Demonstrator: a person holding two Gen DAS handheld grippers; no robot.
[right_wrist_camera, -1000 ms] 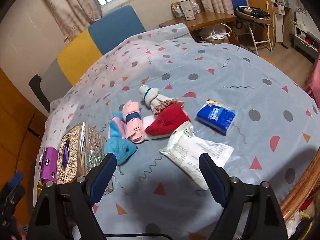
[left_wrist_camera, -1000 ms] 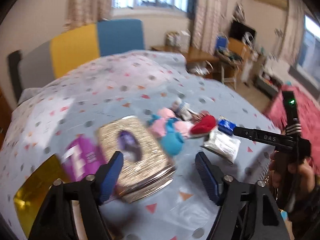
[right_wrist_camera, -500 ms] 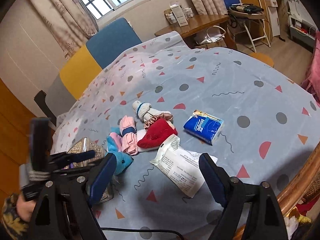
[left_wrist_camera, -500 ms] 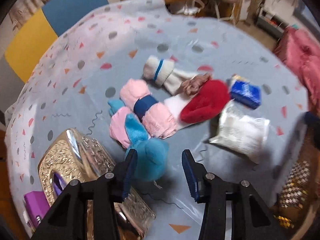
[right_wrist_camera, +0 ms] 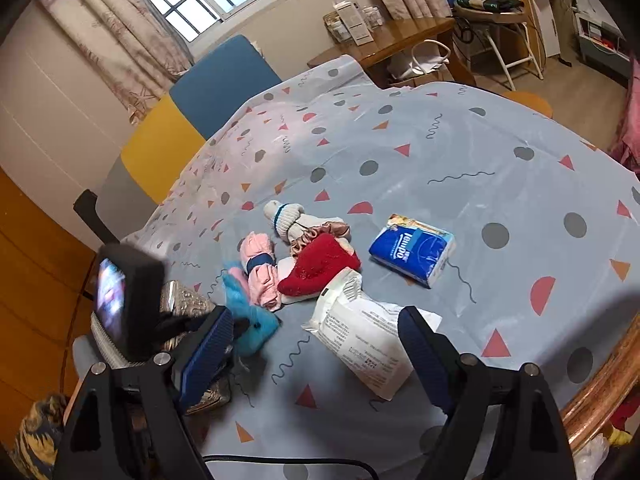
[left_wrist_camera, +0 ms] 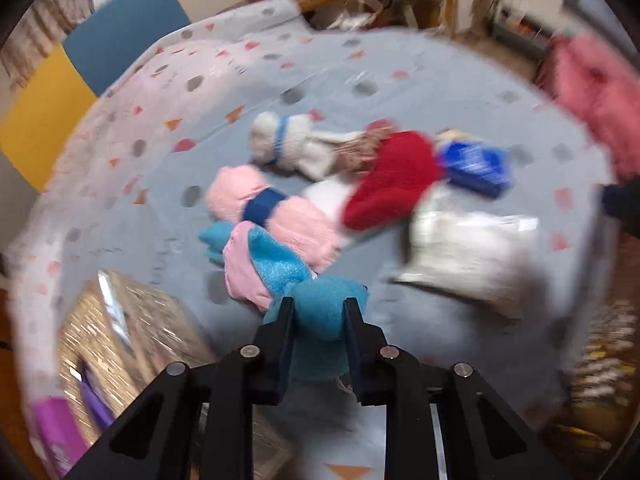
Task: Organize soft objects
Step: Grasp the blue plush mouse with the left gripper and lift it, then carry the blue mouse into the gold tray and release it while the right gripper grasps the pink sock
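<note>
Left wrist view: the left gripper [left_wrist_camera: 318, 312] at bottom centre has just been closing and now pinches the blue sock [left_wrist_camera: 316, 300], which lies on the tablecloth [left_wrist_camera: 320, 80] beside the pink socks [left_wrist_camera: 276, 216], just left of centre.

Right wrist view: the right gripper [right_wrist_camera: 316, 344] stands wide open and empty above a white packet [right_wrist_camera: 360, 340]; the blue sock sits lower left.

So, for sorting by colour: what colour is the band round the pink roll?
Dark blue band, clearest in the left wrist view.
</note>
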